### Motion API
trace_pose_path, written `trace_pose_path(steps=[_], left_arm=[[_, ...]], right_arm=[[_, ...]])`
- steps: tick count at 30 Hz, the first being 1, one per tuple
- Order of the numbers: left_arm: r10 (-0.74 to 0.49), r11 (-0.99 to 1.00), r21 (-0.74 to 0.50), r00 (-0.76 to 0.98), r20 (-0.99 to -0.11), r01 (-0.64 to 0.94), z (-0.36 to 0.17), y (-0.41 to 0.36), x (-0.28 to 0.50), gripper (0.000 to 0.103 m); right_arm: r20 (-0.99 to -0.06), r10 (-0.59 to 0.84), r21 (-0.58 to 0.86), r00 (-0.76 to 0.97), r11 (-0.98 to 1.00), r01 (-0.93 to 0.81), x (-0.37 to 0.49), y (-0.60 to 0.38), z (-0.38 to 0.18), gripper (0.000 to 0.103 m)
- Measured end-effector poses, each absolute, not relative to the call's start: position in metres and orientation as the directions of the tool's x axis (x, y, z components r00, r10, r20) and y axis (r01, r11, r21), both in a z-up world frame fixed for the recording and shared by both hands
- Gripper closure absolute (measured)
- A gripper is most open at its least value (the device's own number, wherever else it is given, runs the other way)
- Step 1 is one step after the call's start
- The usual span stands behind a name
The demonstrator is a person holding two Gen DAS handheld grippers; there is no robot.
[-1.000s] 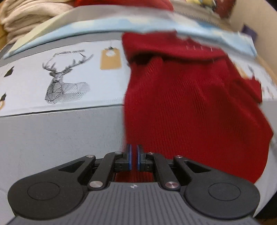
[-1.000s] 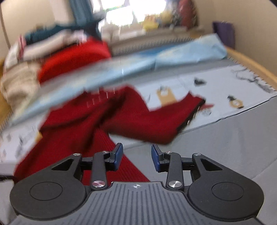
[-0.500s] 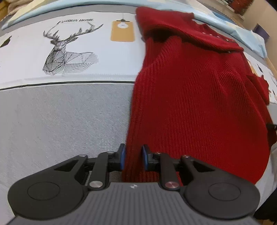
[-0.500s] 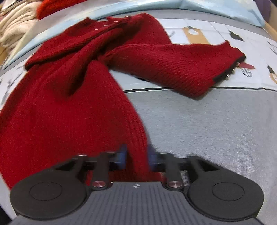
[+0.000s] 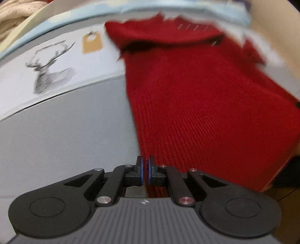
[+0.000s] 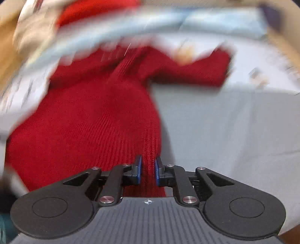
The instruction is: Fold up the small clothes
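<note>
A red knit sweater (image 5: 206,112) lies front up on the grey and white printed bed cover (image 5: 65,140), its collar at the far end. My left gripper (image 5: 145,171) is shut on the near left corner of its hem. In the right wrist view the same sweater (image 6: 93,122) fills the left half, with one sleeve (image 6: 196,71) stretched out to the right. My right gripper (image 6: 148,171) is shut on the ribbed hem at the near right corner, a fold of knit squeezed between the blue pads. Both views are motion-blurred.
A deer print (image 5: 48,73) and an orange tag print (image 5: 91,43) mark the cover left of the sweater. A pale blue cloth (image 5: 75,16) runs along the far side. Cream knitwear (image 5: 11,18) is piled at the far left, and more red cloth (image 6: 97,9) lies beyond.
The left jaws, open around the hem corner half a second ago, have closed on it. The right jaws went from wide open to gripping the hem. Both views have shifted and blurred.
</note>
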State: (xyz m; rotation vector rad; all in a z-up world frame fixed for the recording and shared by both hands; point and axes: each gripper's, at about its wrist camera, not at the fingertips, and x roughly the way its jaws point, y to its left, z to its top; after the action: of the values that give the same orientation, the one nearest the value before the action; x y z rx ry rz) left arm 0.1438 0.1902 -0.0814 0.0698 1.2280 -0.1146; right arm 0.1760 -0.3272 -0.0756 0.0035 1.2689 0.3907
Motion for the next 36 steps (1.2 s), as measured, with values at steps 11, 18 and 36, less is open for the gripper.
trace_pose_path(steps=[11,18,36], left_arm=[[0.013,0.983,0.058,0.252,-0.968,0.173,-0.103,0.179,0.152,0.094],[-0.005,0.992,0.022,0.215,-0.977,0.126,-0.118,0.194,0.146,0.092],[0.029,0.988,0.085,0.386,-0.922,0.129,-0.056,0.161,0.175,0.089]], right_arm=[[-0.944,0.231,0.169,0.234,0.951,-0.257,0.194,-0.289,-0.106,0.069],[-0.97,0.181,0.14,0.161,0.961,-0.238,0.216,-0.28,-0.145,0.082],[-0.87,0.127,0.134,0.476,0.991,-0.019,0.243,-0.33,-0.089,0.068]])
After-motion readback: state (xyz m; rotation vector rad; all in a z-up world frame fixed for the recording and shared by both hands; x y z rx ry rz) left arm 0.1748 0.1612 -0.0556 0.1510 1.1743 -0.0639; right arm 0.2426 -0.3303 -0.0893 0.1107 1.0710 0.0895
